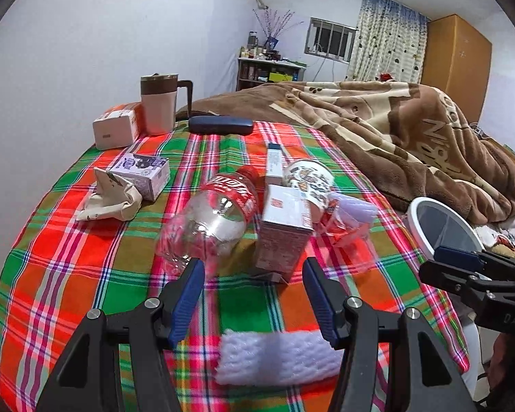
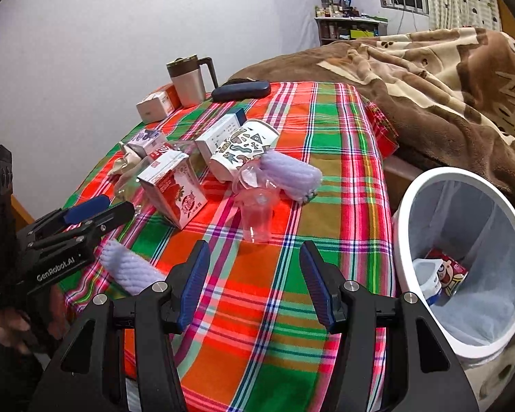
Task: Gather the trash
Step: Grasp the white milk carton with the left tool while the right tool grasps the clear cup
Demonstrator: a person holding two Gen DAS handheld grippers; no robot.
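Trash [image 1: 209, 219] mostly uncollected: bottle, red carton [image 2: 175, 189], paper cup [image 2: 243, 151], clear cup [image 2: 257, 216], foam nets spread across plaid counter [image 2: 292, 292]. Bin [image 2: 463, 261] at counter's right edge holds only couple of wrappers. Left gripper [image 1: 254, 292] and right gripper [image 2: 254, 281]: jaws half open, empty, over counter. Bin's bottom partly hidden; mug and boxes at back may be keepers, can't tell.

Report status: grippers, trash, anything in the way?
Left gripper and right gripper open, both empty. Bottle, carton, clear cup, foam sleeve on the plaid cloth. Bin at right, some trash inside. Path clear.
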